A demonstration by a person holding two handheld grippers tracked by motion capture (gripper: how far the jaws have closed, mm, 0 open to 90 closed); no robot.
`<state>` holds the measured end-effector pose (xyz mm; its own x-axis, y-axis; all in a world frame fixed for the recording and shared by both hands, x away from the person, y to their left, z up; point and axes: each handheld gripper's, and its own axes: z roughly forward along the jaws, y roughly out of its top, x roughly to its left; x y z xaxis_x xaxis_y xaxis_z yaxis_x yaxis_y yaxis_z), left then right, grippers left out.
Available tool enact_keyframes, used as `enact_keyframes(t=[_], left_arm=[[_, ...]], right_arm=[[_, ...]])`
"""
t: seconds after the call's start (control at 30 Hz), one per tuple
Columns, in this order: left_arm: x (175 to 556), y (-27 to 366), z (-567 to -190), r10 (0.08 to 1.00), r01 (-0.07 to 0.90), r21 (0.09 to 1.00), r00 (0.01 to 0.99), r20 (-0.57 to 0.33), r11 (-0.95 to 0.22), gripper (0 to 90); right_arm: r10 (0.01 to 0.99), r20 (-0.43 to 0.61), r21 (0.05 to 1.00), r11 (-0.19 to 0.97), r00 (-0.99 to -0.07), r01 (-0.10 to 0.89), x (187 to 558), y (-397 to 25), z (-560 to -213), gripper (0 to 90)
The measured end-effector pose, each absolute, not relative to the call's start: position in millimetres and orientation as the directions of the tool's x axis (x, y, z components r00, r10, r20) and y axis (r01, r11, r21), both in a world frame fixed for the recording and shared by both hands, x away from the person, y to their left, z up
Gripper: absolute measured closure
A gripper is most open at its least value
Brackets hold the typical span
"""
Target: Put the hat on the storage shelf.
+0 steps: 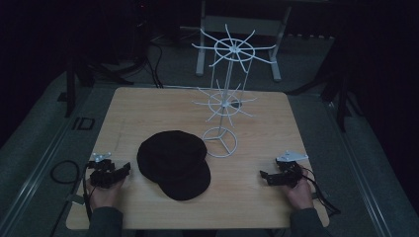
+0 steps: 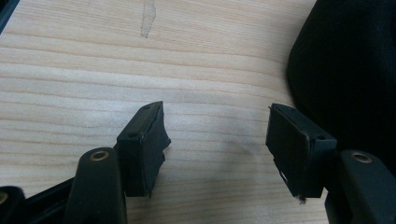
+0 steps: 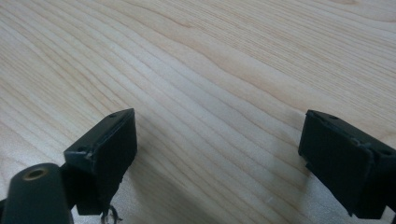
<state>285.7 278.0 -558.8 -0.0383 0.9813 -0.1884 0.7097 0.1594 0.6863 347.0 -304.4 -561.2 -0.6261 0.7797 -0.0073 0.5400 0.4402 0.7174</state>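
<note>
1. While both tools rest low at the near edge of the table [image 1: 148,103], my left gripper [image 1: 114,174] has its jaws apart on nothing, bare wood between them in the left gripper view [image 2: 217,140].
2. Just to the right of that gripper lies the black cap [image 1: 174,163], flat on the wood, its dark edge showing beside the right-hand jaw in the left gripper view [image 2: 345,70].
3. I judge the cap light, soft and floppy; it should sag when lifted, so I would pinch the brim [image 1: 190,185] or a fold of the crown edge nearest the left tool.
4. Beyond the cap and ahead of both tools stands the white wire rack [image 1: 225,98], its round base [image 1: 221,142] just beside the cap; the thin prongs could snag cloth or tip if knocked.
5. Well to the right, my right gripper [image 1: 267,177] also has its jaws apart, empty over bare wood [image 3: 219,140].
</note>
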Motion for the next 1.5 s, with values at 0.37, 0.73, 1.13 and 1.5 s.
enact_keyframes(t=[0.37,0.73,1.13,1.5], left_arm=[[277,266,-540,0.973,0.688,0.709,0.015,-0.231,0.158,40.6],[276,249,-523,0.959,0.659,0.734,0.067,-0.275,0.165,25.9],[274,219,-524,0.951,0.696,0.712,0.153,-0.27,0.09,16.5],[283,198,-534,0.96,0.743,0.668,0.161,-0.228,0.033,16.4]], right_arm=[[0.791,-0.008,0.718,0.43,-0.611,0.548,346,-304,-561,11.4],[0.793,-0.008,0.718,0.429,-0.61,0.548,345,-304,-561,11.5],[0.794,-0.008,0.718,0.428,-0.608,0.549,345,-303,-561,11.5],[0.795,-0.008,0.718,0.427,-0.607,0.55,345,-303,-561,11.5]])
